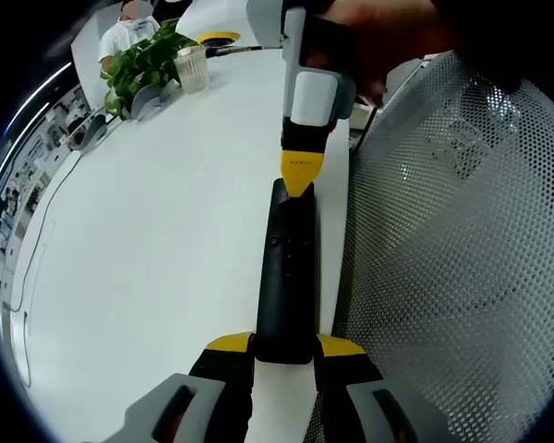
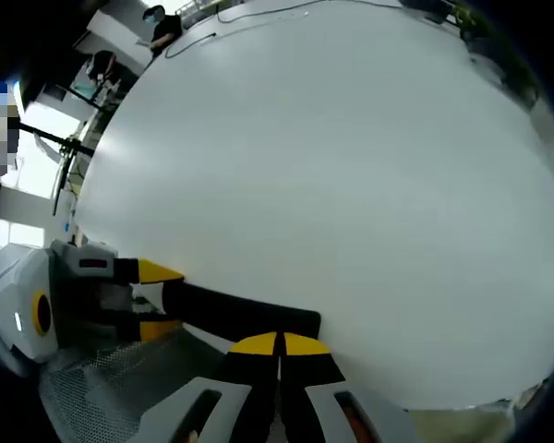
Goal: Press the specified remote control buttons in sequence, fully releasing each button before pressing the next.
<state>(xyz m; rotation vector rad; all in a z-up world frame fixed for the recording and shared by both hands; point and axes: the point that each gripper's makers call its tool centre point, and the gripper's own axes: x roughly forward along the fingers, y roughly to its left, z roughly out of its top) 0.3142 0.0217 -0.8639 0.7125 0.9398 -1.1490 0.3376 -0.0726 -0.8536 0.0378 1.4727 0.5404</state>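
Where the left gripper view begins, at the bottom of the frame, the left claw [image 1: 284, 349] has its two yellow-tipped jaws clamped on the near end of a black remote control [image 1: 286, 277], one jaw on each long side. The remote lies lengthwise up the middle of the frame on the white surface [image 1: 157, 240], close to the surface's edge, with small buttons faintly visible on its top face. Just beside it on the right is a grey mesh panel [image 1: 452, 231], which takes up the right half of the frame. At the remote's far end the right claw [image 1: 298, 177] comes down from the top centre, its yellow tips drawn together into one point that touches the remote's top end. Farther off, in the upper left, stand a clear glass [image 1: 192, 68] and a leafy green plant [image 1: 148, 60], with a person in white [image 1: 125, 32] behind them at the frame's top edge.

In the right gripper view the right claw [image 2: 279, 343] rises from the bottom centre with its jaws together, tips resting on the end of the remote [image 2: 245, 316]. The remote runs left across the lower part of the frame to the left claw [image 2: 157, 300], whose yellow tips grip its other end at the lower left. The mesh panel [image 2: 111, 388] sits below them. The white surface [image 2: 332, 166] spreads up the frame, and a person in dark clothes [image 2: 162, 28] stands at the upper left.
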